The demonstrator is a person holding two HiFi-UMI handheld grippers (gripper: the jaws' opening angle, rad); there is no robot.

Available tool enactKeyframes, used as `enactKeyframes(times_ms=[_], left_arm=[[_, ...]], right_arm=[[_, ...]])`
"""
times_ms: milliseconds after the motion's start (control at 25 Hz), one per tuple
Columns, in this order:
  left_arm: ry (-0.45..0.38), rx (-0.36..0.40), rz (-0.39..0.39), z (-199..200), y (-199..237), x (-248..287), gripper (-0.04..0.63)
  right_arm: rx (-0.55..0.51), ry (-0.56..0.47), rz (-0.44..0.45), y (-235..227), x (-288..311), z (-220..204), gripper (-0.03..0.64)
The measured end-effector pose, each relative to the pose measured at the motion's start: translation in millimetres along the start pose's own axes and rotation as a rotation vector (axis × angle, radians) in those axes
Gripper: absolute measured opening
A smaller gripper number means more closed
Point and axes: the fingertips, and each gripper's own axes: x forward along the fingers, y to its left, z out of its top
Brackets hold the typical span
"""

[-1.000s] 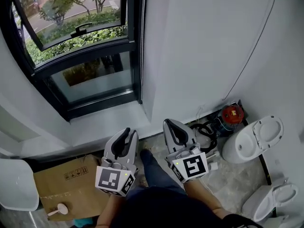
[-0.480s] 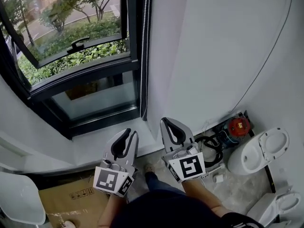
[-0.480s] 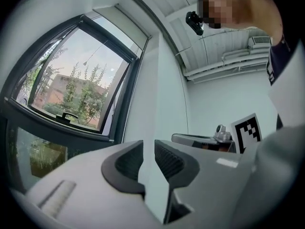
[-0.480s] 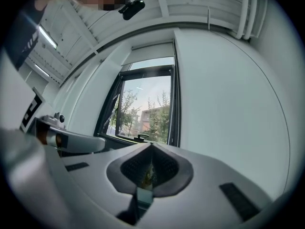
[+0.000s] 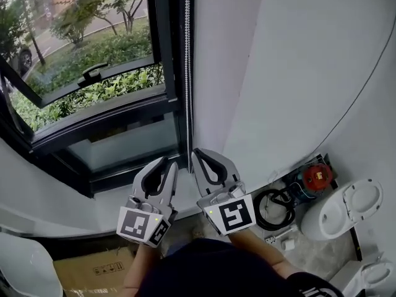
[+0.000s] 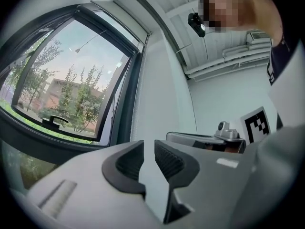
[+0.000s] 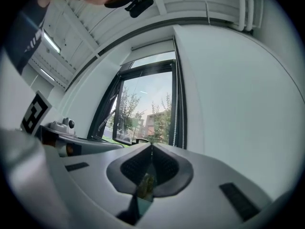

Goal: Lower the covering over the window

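Now you hold both grippers side by side, pointing forward at the window [image 5: 93, 98]. Your left gripper's [image 5: 169, 166] jaws stand slightly apart, empty; your right gripper's [image 5: 197, 154] are together. The blind's bead chain [image 5: 187, 73] hangs just ahead, between them.

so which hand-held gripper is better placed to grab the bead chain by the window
Right, probably: the right hand-held gripper has its tip right beside the bead chain, though shut; the left hand-held gripper, slightly open, sits farther off.
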Motion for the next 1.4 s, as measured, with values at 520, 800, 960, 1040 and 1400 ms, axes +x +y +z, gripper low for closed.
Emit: enactKeyframes(times_ms=[520, 800, 960, 1040, 1400], left_arm=[[0.026, -0.016, -0.119, -5.6, 47.2, 86.1, 0.063], [0.059, 0.0, -0.251, -8.3, 59.8, 142.0, 0.063], [0.068, 0.01, -0.304, -17.1, 63.9, 165.0, 0.063], [0.077, 0.007, -0.322, -22.5, 65.2, 172.6, 0.063], [0.112, -0.003, -0.364, -36.9, 75.6, 200.9, 0.063]], right_arm=[[0.048, 0.022, -0.035, -18.8, 59.6, -17.1, 0.012], [0.037, 0.039, -0.153, -37.8, 85.3, -16.9, 0.012], [-0.001, 0.039, -0.209, -45.4, 93.0, -19.7, 0.012], [-0.006, 0.046, -0.233, -47.0, 95.0, -22.0, 0.012], [-0.002, 0.049, -0.292, -51.0, 99.3, -22.0, 0.012]])
